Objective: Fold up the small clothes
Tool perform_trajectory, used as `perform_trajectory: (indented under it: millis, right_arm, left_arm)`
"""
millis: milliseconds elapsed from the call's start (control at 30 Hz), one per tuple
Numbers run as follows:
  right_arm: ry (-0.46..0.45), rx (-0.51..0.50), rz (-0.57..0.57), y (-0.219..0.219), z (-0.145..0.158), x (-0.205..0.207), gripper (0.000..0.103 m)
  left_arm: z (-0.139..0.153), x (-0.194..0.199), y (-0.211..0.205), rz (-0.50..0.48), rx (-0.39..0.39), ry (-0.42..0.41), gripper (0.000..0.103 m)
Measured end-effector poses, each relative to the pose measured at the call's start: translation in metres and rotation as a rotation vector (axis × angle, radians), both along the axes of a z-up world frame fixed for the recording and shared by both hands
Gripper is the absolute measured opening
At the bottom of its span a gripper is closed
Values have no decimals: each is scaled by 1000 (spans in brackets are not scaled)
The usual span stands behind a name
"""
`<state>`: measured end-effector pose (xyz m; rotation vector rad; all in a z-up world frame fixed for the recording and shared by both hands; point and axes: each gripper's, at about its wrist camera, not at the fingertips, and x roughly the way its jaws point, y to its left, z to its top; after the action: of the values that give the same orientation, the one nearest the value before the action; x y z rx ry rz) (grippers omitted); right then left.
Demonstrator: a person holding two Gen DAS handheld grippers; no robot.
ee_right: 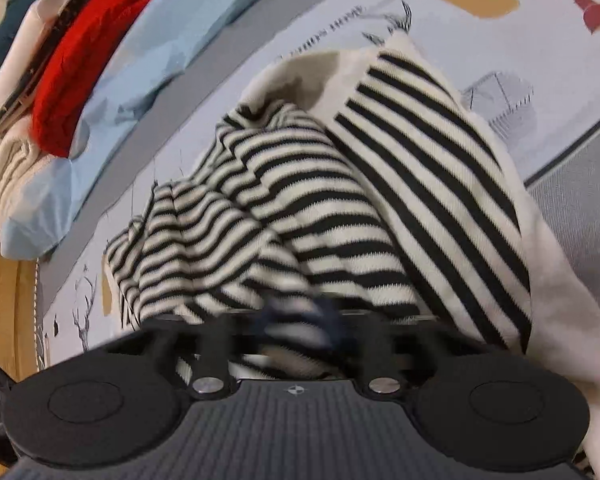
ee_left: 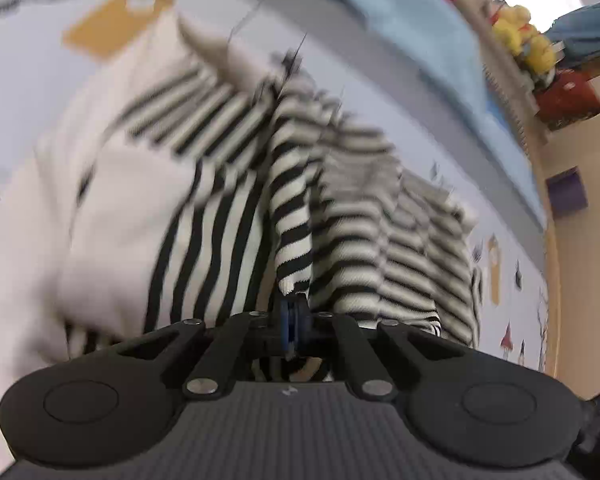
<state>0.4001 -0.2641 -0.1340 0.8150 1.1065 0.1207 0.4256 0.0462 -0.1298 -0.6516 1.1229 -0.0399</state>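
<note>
A: What is happening with the two grippers?

B: The left gripper (ee_left: 294, 312) is pointing down at a striped garment (ee_left: 284, 208) lying on a printed bedsheet (ee_left: 148, 12). Its jaws are pinched together on a narrow striped strip of the fabric, probably a sleeve or hem edge. The right gripper (ee_right: 300, 328) is blurring in its own view; its jaws are also drawn in close, and striped cloth seems to be caught between them, though the blur is keeping that from being certain.

A: How should this step be handled?

B: Judging from the bunched cloth, the person is gathering two edges before laying a fold. It is worth keeping both pinches near the fabric edge, lifting evenly, and pulling the cloth taut so the wrinkles are flattening rather than being folded in.

A: What is the garment looking like?

B: It is a soft knit with black and cream stripes, with a plain cream panel (ee_right: 312, 76) along one side. It is lying crumpled in the middle of the sheet, stripes running in several directions. A pale blue cloth (ee_right: 172, 32) and a red item (ee_right: 84, 52) are sitting beyond it, well apart.
</note>
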Motion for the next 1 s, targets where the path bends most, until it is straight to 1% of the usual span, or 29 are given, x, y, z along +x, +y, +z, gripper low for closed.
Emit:
perform_trajectory:
  millis: [33, 100, 167, 200, 233, 267, 300, 333, 367, 400, 433, 467, 500, 533, 567, 600, 633, 700, 767, 800, 867, 967, 1000]
  right_arm:
    - [-37, 38, -34, -4, 4, -1, 3]
    - [-158, 143, -105, -16, 17, -5, 3]
    - [-331, 222, -130, -25, 41, -11, 2]
    - [-441, 279, -138, -30, 54, -17, 1]
    - [-511, 332, -141, -36, 61, -21, 1]
    - [-559, 381, -136, -40, 66, -24, 1]
    - [-589, 433, -119, -44, 68, -26, 1]
    - [-595, 493, -92, -45, 67, -26, 1]
    - [-576, 529, -66, -46, 64, -25, 1]
    - [-530, 522, -30, -44, 61, -22, 1]
    - [-462, 455, 12, -40, 58, -19, 1]
    - [-416, 377, 33, -36, 55, -19, 1]
    - [-367, 309, 41, -34, 49, -19, 2]
    - [-282, 248, 43, -32, 40, -18, 5]
    - [-217, 202, 30, -32, 32, -19, 6]
    - [-173, 162, 10, -34, 26, -19, 6]
    - [-139, 138, -8, -34, 20, -20, 7]
    - [-83, 130, -51, -39, 12, -18, 14]
    - [-49, 121, -102, -38, 9, -16, 42]
    - [-41, 105, -119, -38, 8, -17, 45]
    - [-27, 72, -121, -36, 8, -15, 45]
    - [-5, 62, -86, -28, 0, -12, 45]
    - [9, 44, -65, -24, -3, -10, 45]
  left_arm:
    - [9, -1, 4, 17, 0, -62, 1]
    - [35, -8, 18, 74, -17, -228, 1]
    - [51, -14, 30, 99, -39, -336, 1]
    - [55, -16, 35, 106, -38, -357, 1]
    - [56, -17, 40, 111, -36, -358, 1]
    - [53, -18, 47, 121, -41, -338, 1]
    - [46, -19, 55, 140, -51, -293, 1]
    - [38, -19, 61, 152, -57, -233, 1]
    - [26, -18, 65, 148, -42, -135, 1]
    - [14, -17, 69, 129, -12, -40, 2]
    - [1, -17, 70, 110, 15, 45, 2]
    - [-11, -20, 73, 115, 17, 111, 4]
    - [-17, -21, 77, 129, -5, 135, 8]
    - [-19, -21, 81, 137, -26, 142, 8]
    - [-15, -21, 82, 133, -22, 131, 11]
    - [-10, -20, 81, 126, -4, 114, 14]
    - [-3, -19, 82, 126, 13, 89, 23]
    - [12, -22, 82, 151, 5, 5, 33]
    - [19, -23, 81, 158, -28, -48, 34]
    - [20, -21, 79, 152, -35, -55, 34]
    - [16, -19, 73, 128, -28, -37, 34]
    - [1, -10, 61, 55, 18, 49, 34]
    - [-3, -12, 60, 44, 29, 68, 34]
